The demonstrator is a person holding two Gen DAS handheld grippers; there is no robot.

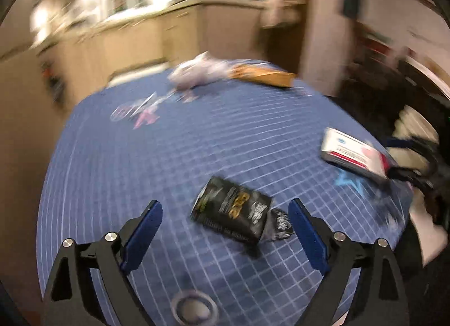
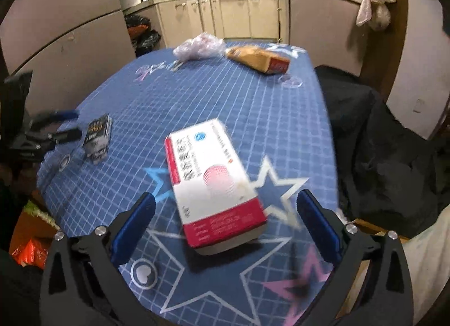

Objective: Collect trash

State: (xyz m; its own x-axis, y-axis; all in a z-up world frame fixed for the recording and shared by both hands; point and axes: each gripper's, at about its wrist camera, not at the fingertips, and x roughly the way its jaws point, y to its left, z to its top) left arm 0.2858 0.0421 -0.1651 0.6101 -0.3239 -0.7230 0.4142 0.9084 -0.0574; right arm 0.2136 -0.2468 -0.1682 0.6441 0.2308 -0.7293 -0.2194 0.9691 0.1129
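I find both tongs standing wide and holding nothing. The left tongs (image 1: 225, 213) hang over the bench (image 1: 112, 185), which is covered in a blue cloth with a white grid and printed stars, and a crumpled black packet with gold and white print (image 1: 232, 217) lies on the cloth between the open fingers but ahead of them, clear of either pad; the left view is smeared, so I cannot read finer detail. The right tongs (image 2: 226, 210) frame a white cardboard box with red edging (image 2: 213, 185), tilted with its near end raised off the cloth; neither pad touches it. At the far end of the bench lie a crumpled clear plastic bag (image 2: 199, 47) and, just beside it, a tan paper packet with a red end (image 2: 258, 61). I judge the task to be at the approach stage, with nothing collected in these views. The next move calls for each set of tongs to advance until the pads flank its item, then close across the narrow width. No bin is visible in either view.
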